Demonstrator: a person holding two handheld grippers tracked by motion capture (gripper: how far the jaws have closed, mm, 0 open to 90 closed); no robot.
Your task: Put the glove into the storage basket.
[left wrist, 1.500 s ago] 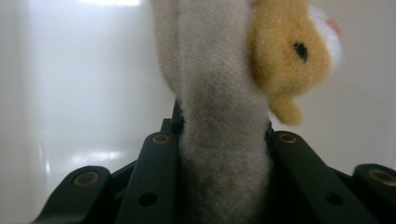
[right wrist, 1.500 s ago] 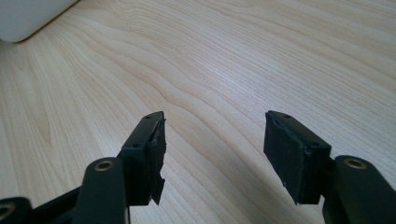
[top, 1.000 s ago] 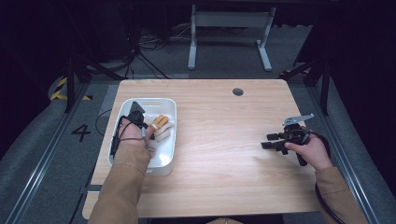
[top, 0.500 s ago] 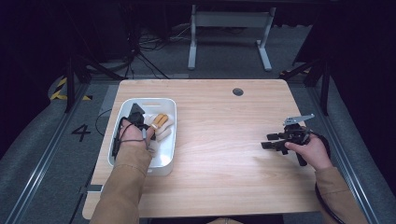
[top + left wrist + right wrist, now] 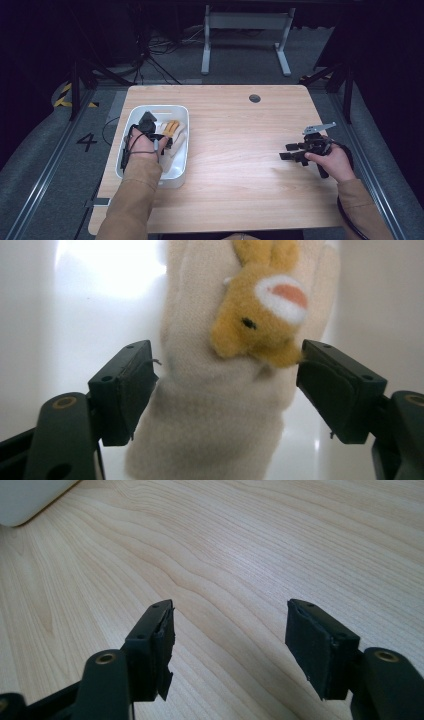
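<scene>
My left gripper [image 5: 161, 141] sits over the white bin [image 5: 131, 120] at the tabletop's [image 5: 235, 165] left side, and its jaws have just been opening — the cream sock [image 5: 220, 405] with the orange fox patch [image 5: 262, 322] lies in the bin between them, released. My right gripper [image 5: 285, 155] rests on bare wood well apart — jaws spread wide, holding nothing

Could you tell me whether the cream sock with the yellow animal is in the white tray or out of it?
In. The sock lies in the tray, between the left gripper, whose jaws have just opened off it.
</scene>
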